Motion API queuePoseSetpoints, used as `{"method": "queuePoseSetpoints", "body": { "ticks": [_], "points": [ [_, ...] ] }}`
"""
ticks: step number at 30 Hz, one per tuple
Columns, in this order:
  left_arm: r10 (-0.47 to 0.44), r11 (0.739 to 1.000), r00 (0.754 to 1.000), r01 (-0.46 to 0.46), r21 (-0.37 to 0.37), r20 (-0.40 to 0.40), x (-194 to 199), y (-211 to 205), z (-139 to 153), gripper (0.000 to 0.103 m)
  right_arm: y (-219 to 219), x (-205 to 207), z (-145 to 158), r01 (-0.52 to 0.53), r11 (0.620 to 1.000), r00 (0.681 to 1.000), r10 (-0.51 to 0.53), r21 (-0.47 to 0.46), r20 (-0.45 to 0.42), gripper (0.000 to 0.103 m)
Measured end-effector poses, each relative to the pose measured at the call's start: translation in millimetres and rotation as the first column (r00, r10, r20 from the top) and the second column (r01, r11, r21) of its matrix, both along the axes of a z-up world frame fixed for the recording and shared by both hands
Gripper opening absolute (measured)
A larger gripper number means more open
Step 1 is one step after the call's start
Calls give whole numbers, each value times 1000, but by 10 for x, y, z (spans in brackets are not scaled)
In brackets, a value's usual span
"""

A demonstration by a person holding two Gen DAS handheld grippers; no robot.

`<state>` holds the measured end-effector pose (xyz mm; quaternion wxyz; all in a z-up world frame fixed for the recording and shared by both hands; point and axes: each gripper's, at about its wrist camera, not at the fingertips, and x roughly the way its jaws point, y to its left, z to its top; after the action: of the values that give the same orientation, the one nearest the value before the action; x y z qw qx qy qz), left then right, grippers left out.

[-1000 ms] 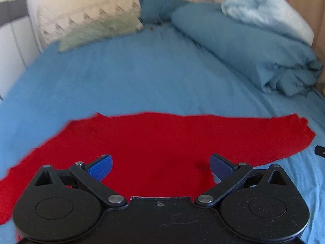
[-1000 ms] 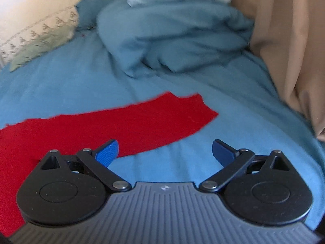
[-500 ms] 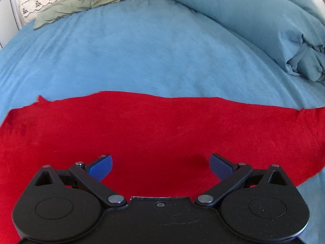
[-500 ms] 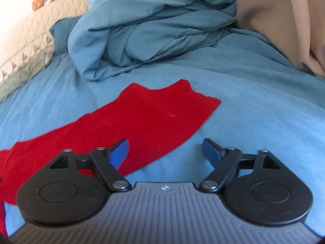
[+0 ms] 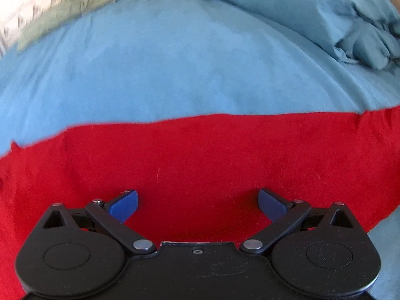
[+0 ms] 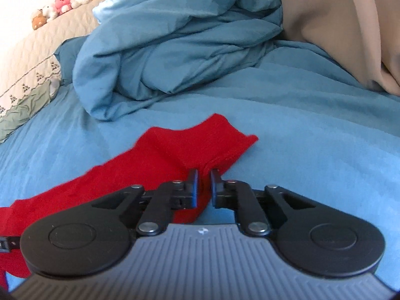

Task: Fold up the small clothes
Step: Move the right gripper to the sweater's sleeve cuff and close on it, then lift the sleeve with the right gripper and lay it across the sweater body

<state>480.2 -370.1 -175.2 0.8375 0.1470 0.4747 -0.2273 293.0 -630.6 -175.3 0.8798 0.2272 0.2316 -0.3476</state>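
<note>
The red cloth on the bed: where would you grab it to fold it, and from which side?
Grab the red cloth by its near edge, close to an end, coming in low from the front. It lies flat on the blue sheet, so only a pinched edge gives hold. The right tongs have just closed there; the left tongs hang open.

Left gripper (image 5: pixel 197 201) angled steeply down, its 2 blue pads (image 5: pixel 123 205) spread wide; right gripper (image 6: pixel 204 187) tilted gently down, jaws just squeezed nearly together
</note>
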Motion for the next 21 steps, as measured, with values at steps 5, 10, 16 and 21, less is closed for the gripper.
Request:
{"method": "queuePoseSetpoints", "body": {
  "ticks": [5,10,16,21],
  "points": [
    [-17,999,997,13,-45,-72,116,197,92,103,131,105,348,-65,997,997,63,46,53,23],
    [41,992,998,-46,-118,-44,248,766,412,103,651,548,953,-225,974,963,217,37,158,23],
    [155,978,984,-142,-151,82,243,2014,891,103,1927,1273,1459,-525,851,813,503,-5,293,23],
    [288,957,947,-278,-87,144,263,3061,806,103,3338,1779,1075,-763,646,622,739,-10,257,23]
  ]
}}
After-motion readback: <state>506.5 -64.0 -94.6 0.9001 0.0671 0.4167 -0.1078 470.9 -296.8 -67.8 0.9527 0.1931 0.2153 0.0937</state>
